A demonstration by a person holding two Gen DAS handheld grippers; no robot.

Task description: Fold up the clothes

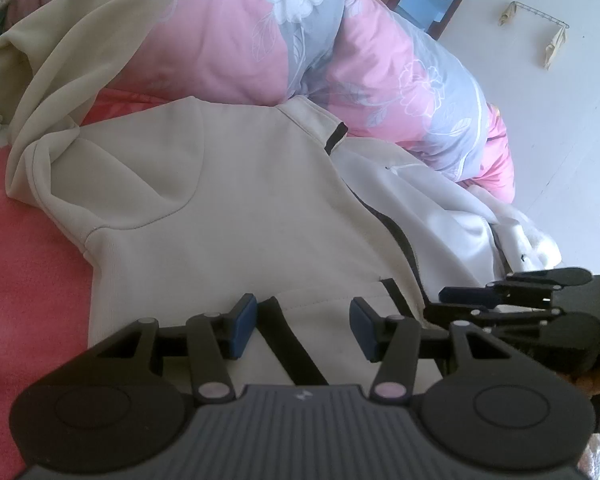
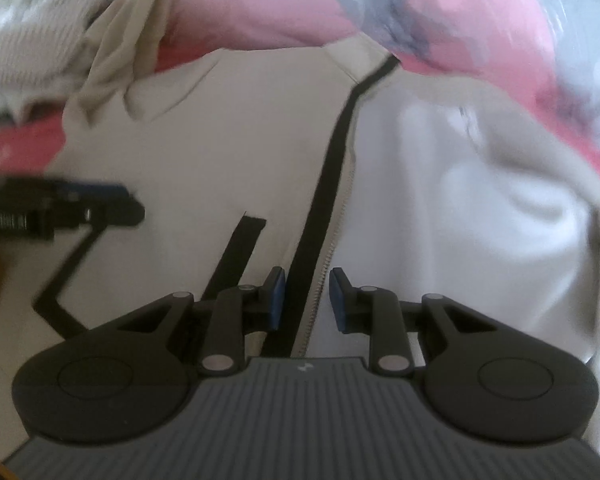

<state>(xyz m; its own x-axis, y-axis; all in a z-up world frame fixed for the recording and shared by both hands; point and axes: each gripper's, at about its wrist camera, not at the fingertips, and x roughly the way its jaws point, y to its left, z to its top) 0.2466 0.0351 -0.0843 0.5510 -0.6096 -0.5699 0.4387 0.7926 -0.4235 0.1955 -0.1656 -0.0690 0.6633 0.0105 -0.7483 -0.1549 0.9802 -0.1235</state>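
A cream zip jacket [image 1: 236, 208] is being spread flat on the red bed sheet [image 1: 32, 264], beside a pink floral quilt [image 1: 340, 60]. The left tool [image 1: 302, 326] is being held open over its hem; the right tool [image 2: 307, 298], jaws apart, is being held astride the black zipper [image 2: 332, 184].

Matt beige cloth jacket [image 1: 228, 208] with black tape trim; smooth floral quilt [image 1: 340, 52] behind.

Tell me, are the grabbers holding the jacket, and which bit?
Nothing is held. The left gripper and the right gripper are both open above the cream zip jacket, the right one straddling its black zipper.
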